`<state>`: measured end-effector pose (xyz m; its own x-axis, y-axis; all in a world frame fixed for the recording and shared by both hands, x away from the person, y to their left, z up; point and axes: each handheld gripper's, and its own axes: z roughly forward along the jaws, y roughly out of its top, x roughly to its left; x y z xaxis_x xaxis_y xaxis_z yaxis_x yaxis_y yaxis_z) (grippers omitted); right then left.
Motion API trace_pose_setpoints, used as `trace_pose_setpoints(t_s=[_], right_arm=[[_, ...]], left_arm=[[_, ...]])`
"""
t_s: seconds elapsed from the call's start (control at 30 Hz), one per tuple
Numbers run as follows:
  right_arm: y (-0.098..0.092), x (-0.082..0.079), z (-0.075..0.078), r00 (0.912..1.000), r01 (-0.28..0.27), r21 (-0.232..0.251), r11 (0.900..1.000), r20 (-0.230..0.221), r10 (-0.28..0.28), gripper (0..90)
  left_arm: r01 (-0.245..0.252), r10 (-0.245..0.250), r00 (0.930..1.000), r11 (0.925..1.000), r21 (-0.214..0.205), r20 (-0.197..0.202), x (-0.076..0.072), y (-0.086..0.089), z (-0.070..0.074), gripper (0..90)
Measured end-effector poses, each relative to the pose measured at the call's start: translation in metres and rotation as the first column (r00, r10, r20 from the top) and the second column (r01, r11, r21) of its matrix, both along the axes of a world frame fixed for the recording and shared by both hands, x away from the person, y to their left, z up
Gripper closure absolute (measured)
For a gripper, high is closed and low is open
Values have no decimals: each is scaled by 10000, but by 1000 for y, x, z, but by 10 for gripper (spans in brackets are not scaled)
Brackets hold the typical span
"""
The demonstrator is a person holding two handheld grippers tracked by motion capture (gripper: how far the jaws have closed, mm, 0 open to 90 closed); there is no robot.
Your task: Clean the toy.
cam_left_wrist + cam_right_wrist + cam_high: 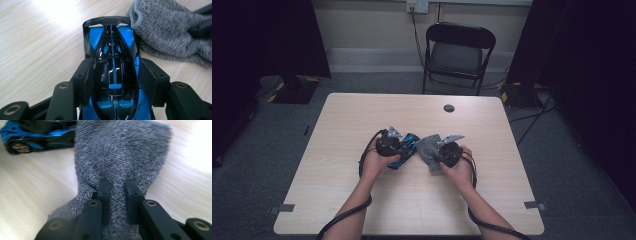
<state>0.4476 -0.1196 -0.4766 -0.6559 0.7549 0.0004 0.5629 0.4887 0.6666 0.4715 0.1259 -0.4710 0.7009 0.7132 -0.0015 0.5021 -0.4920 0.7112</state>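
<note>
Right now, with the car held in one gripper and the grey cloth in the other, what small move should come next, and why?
Probably bring the cloth across onto the car. The right gripper is shut on a bunched fold of it, the left gripper clamps the car by its sides, and the cloth's edge already lies by the car's far end, so a short sweep would start a wipe.

Toy car point(113, 75) front cut off by bottom edge, left gripper view; grey cloth point(120, 157) motion-blurred, right gripper view.
</note>
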Motion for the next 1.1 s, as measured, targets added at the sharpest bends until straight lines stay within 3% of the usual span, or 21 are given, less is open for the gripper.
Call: trace_pose_setpoints(t_s=[0.6,1.1], right_arm=[[38,-23,-2,9909,-1307,646,9893,-254,1325,778],[57,-34,-4,9789,-1930,1225,9735,-434,1995,780]], left_arm=[[21,-20,10000,9999,-135,69,-1,1,-1,471],[74,-73,9999,9998,-180,85,-1,2,-2,472]])
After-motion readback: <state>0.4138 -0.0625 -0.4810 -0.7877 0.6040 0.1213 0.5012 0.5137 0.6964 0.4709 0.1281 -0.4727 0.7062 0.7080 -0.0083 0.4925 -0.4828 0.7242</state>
